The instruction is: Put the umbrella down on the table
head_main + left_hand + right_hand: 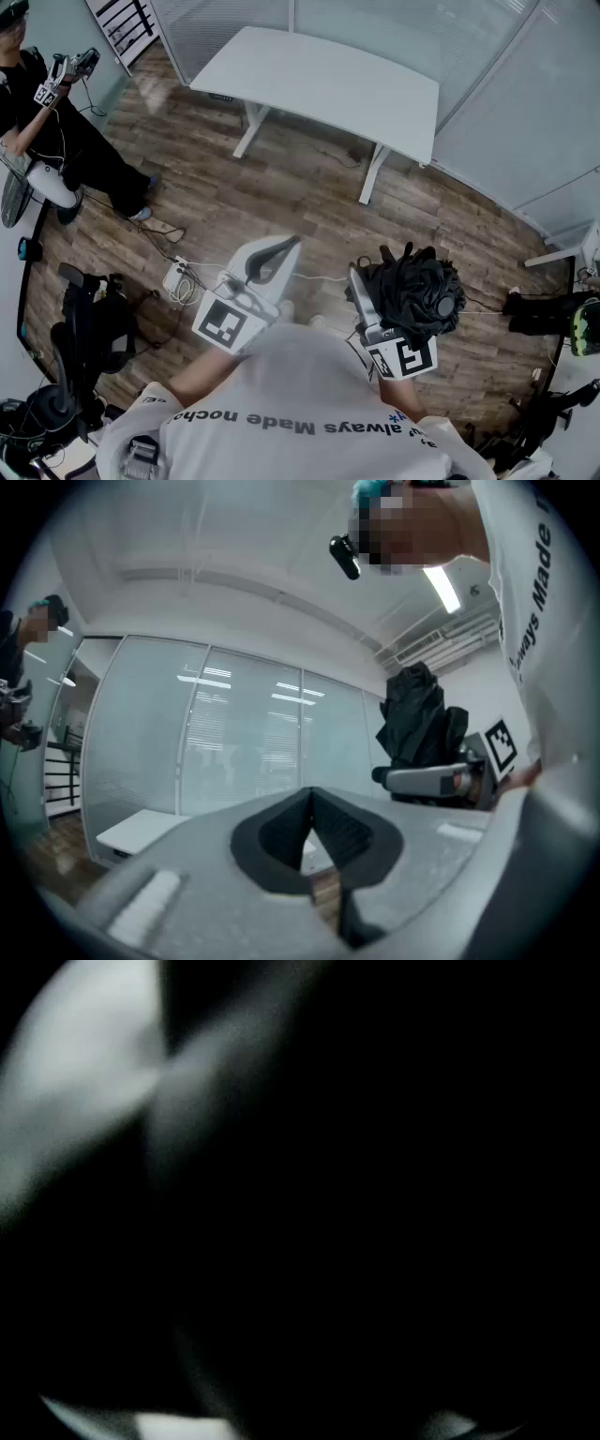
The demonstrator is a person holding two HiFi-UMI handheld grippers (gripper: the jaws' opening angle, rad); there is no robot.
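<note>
A wooden floor (281, 197) fills most of the head view, bounded at the top and right by glass partitions (525, 103). The white table (319, 84) stands on it in front of the glass, on white legs. At the far left a second person (56, 141) in dark clothes stands with another gripper raised. Closer in, the umbrella (417, 291), a folded black bundle of crumpled fabric, is up in the air over the floor in front of the wearer's chest, well apart from the table. The right gripper (375, 300) has it clasped, with one pale jaw lying along the bundle's left side and its marker cube (405, 358) just behind. The left gripper view shows the same bundle standing up out of that gripper (431, 780). The right gripper view is almost wholly dark, filled with black fabric pressed close to the lens. The left gripper (311, 832) is held level beside it, near but not touching. Its jaws are clenched tip to tip with nothing between the dark pads. A small white power strip (178, 278) lies on the floor beyond the left gripper, with cables trailing from it.
</note>
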